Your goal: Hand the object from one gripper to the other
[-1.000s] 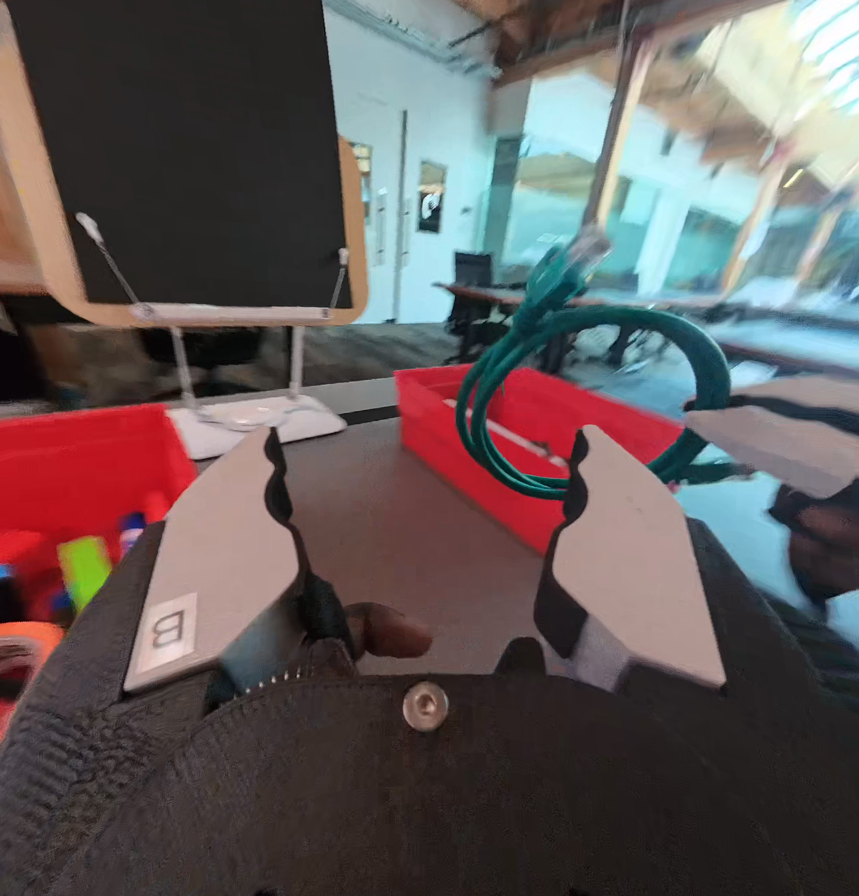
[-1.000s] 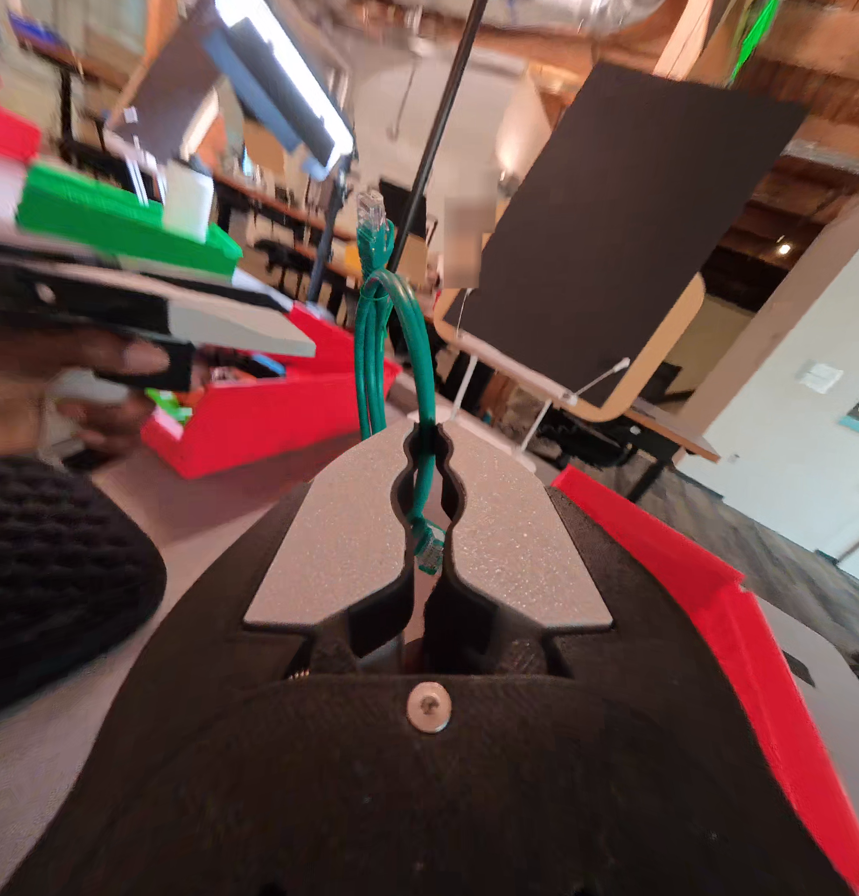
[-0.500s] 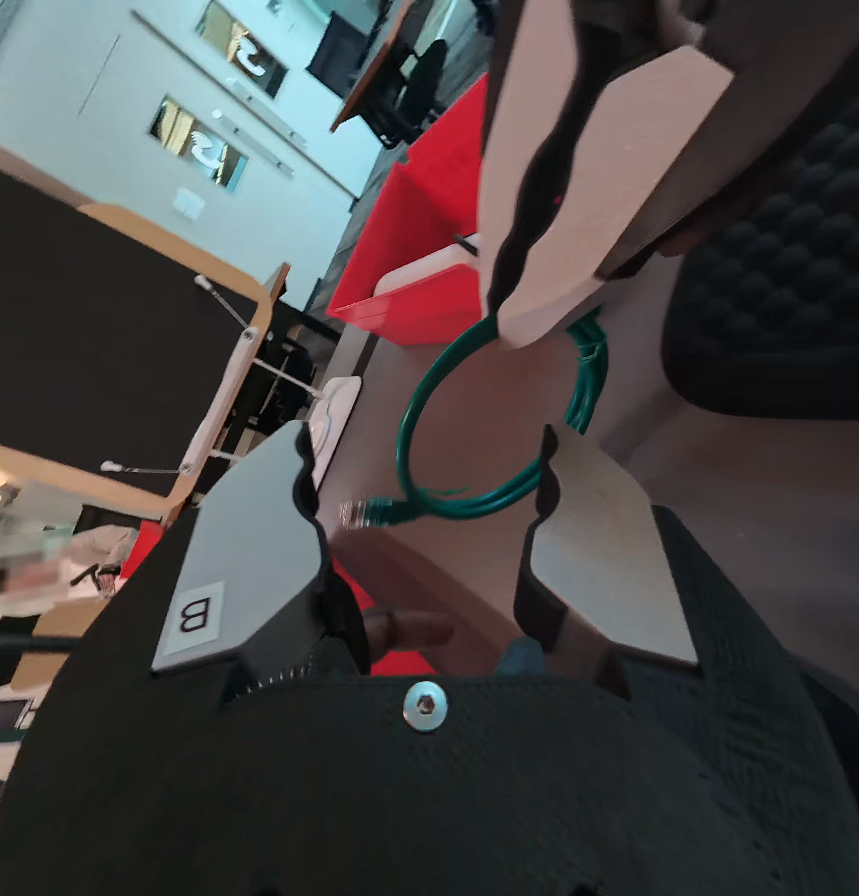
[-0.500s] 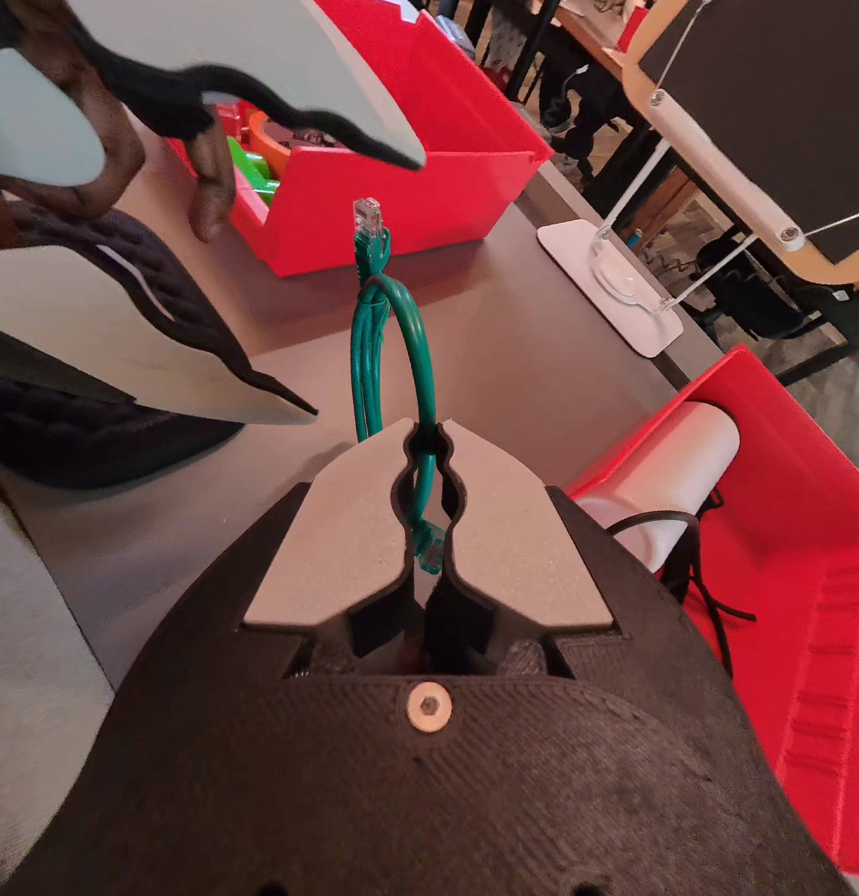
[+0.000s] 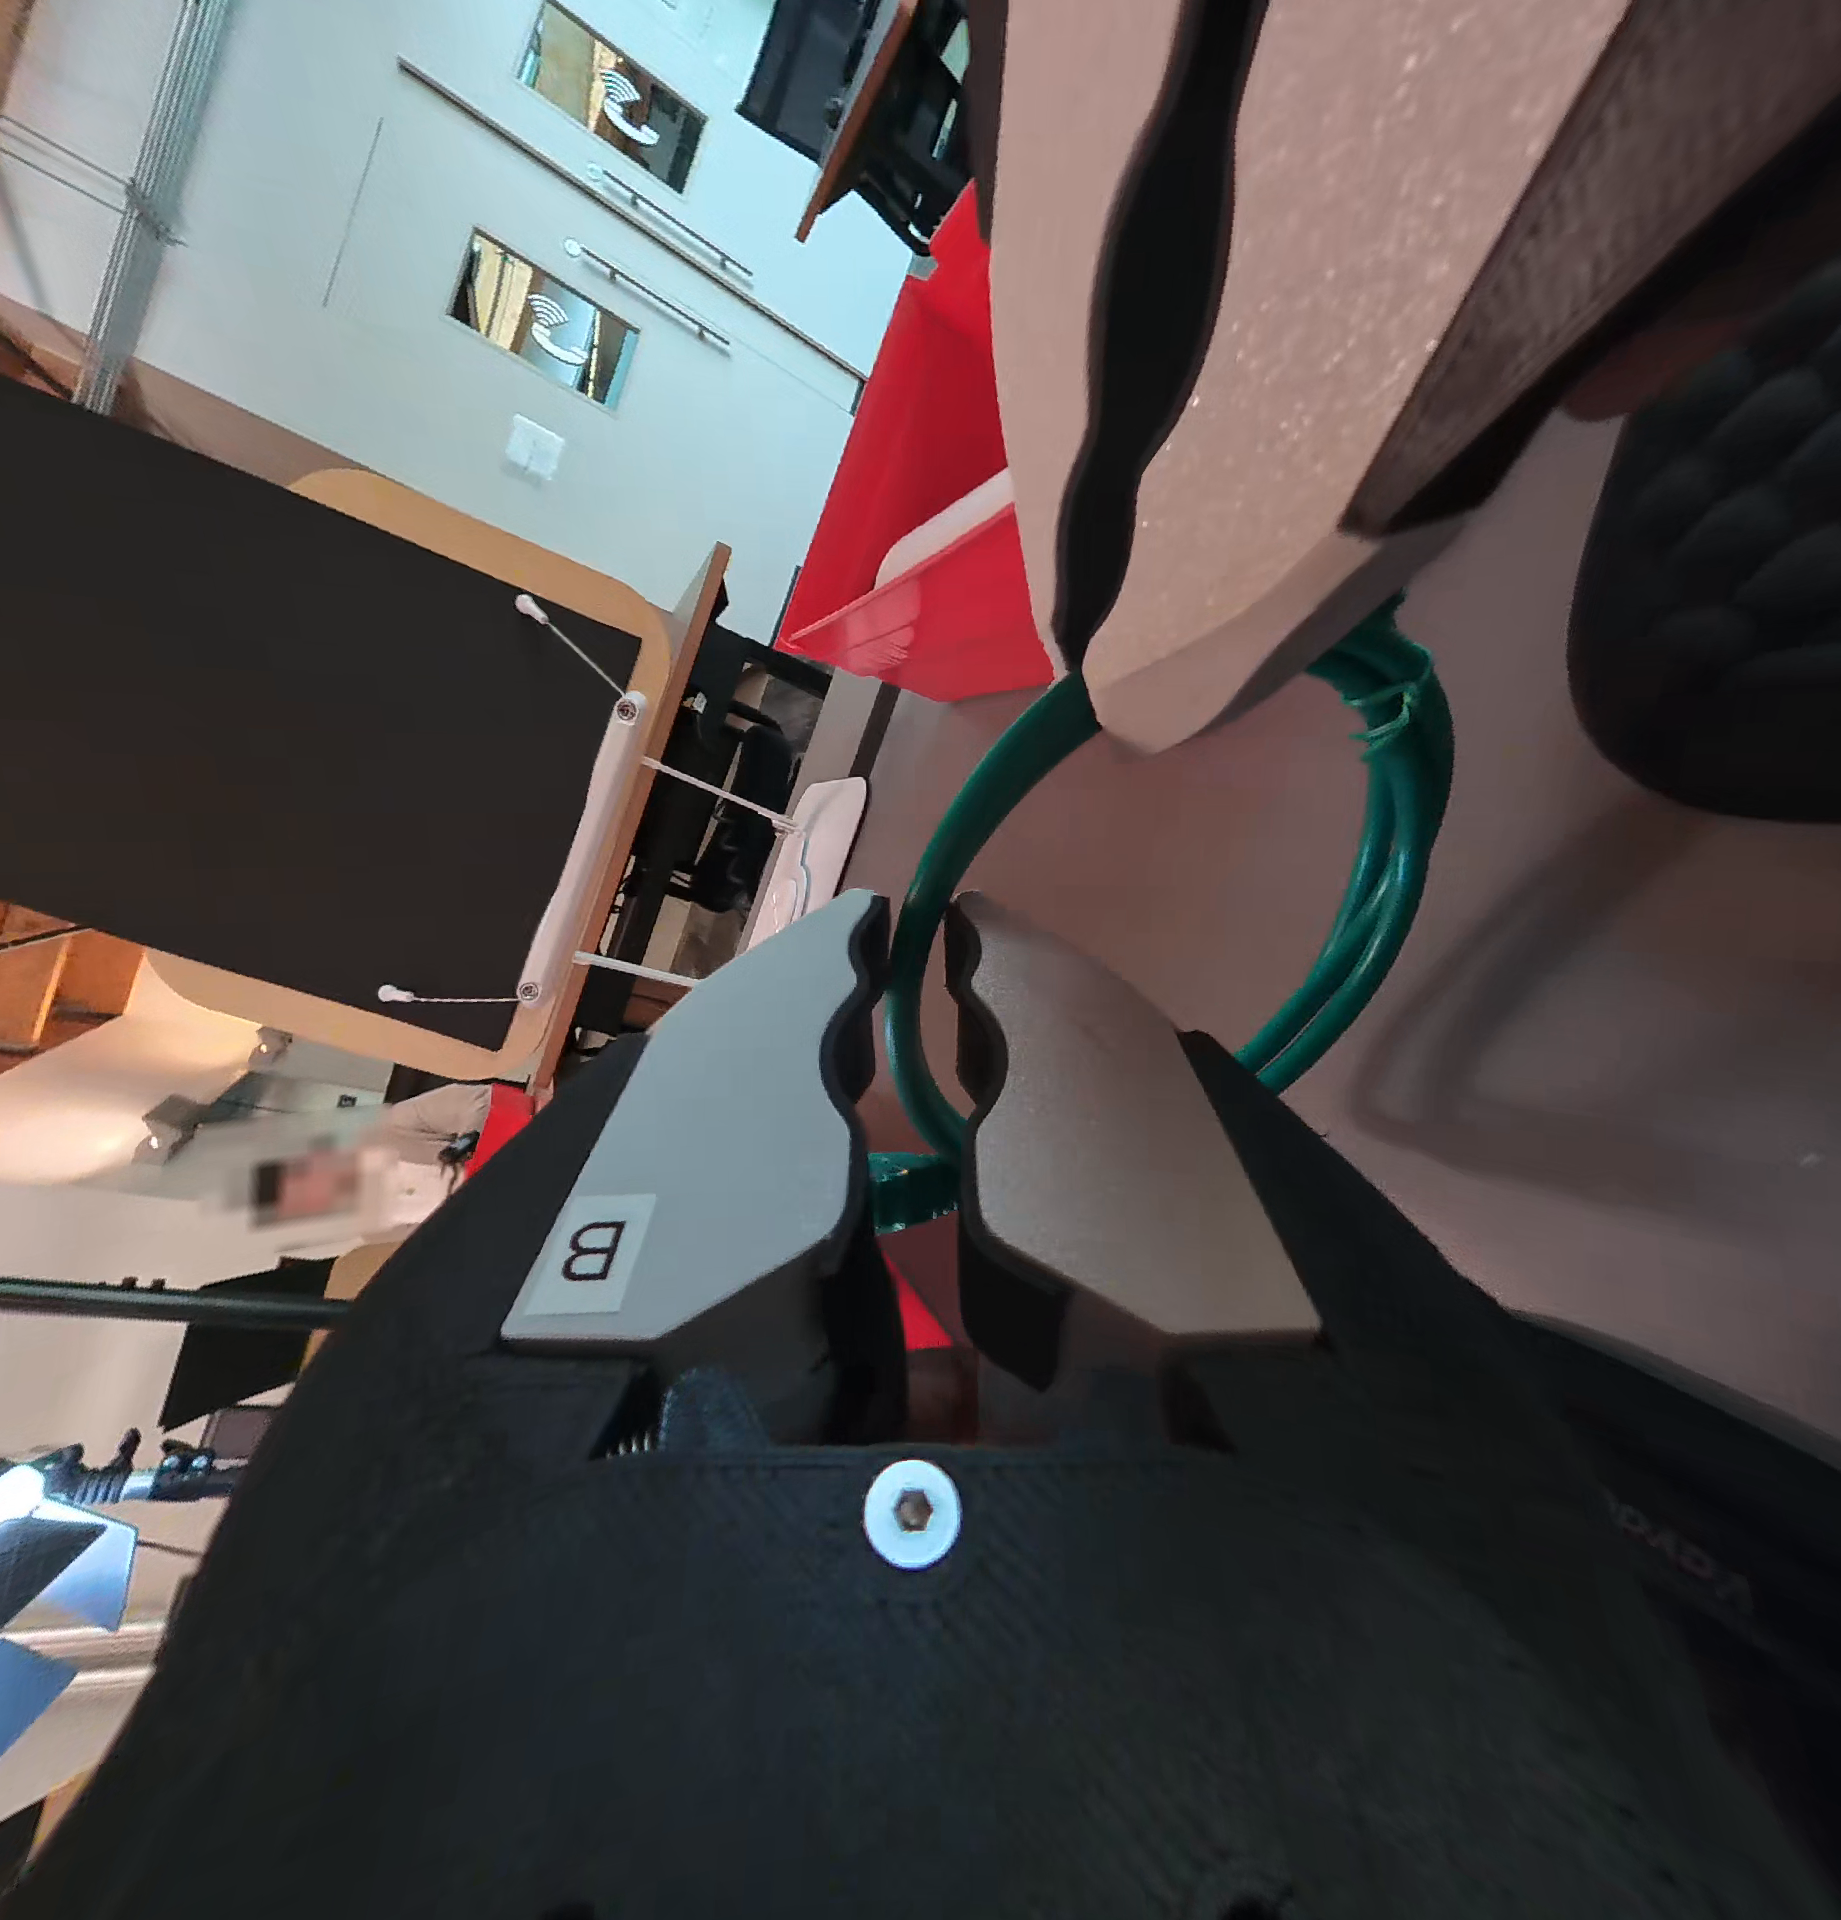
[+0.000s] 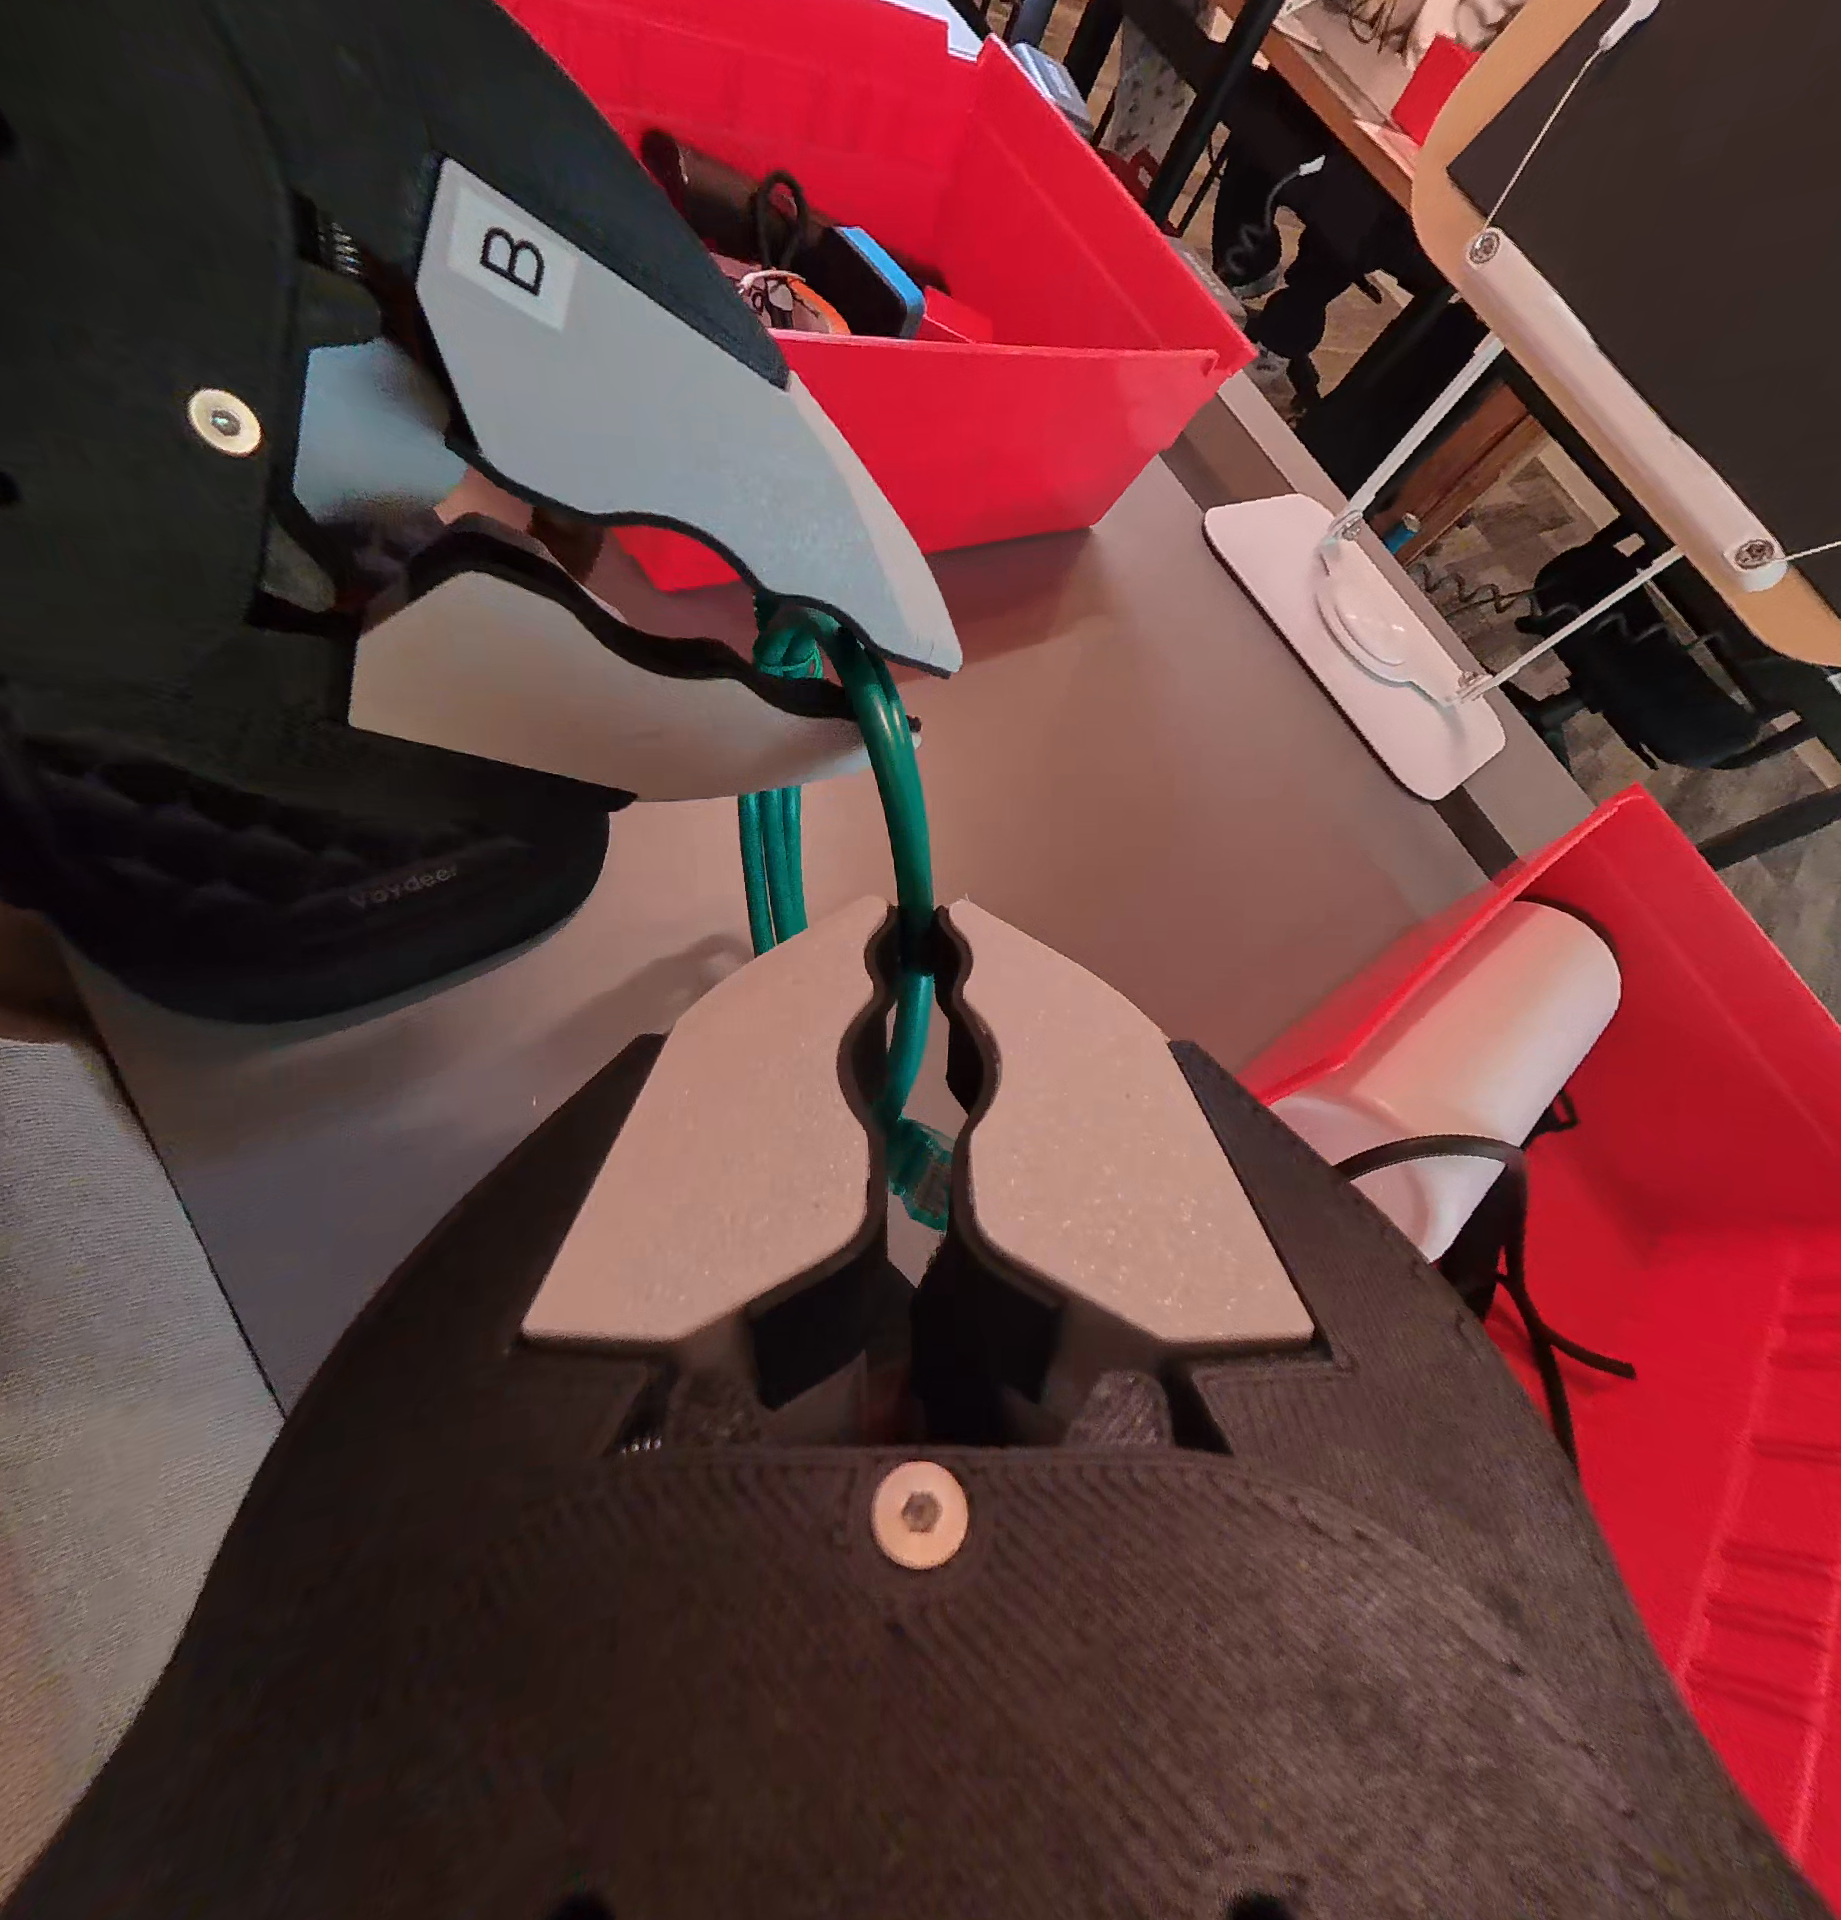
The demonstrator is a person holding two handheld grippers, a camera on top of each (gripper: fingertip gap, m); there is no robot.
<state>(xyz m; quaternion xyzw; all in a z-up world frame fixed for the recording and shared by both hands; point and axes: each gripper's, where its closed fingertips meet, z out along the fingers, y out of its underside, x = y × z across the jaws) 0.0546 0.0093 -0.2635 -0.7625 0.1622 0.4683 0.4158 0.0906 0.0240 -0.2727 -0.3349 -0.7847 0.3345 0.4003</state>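
A coiled green network cable (image 6: 900,790) hangs in the air between both grippers above the grey table (image 6: 1103,790). My right gripper (image 6: 918,916) is shut on one strand near a plug end. My left gripper (image 5: 914,916) is shut on the far side of the loop (image 5: 1394,883). In the right wrist view the left gripper (image 6: 890,707) comes in from the upper left and clamps the cable's tied end. In the left wrist view the right gripper (image 5: 1087,675) comes down from the top, closed on the cable.
A red bin (image 6: 999,416) with several items stands behind the left gripper. Another red bin (image 6: 1726,1195) at the right holds a white roll (image 6: 1467,1039) and a black cord. A white stand base (image 6: 1363,644), a black board (image 5: 272,675) and a black padded rest (image 6: 272,894) are nearby. Some 4 cm of space lies between my two pairs of fingers. Left tips and right tips are each some 15 cm from the black padded rest (image 6: 272,894).
My left gripper was open around the cable loop half a second ago and has now closed on it. My right gripper has kept its grip throughout.
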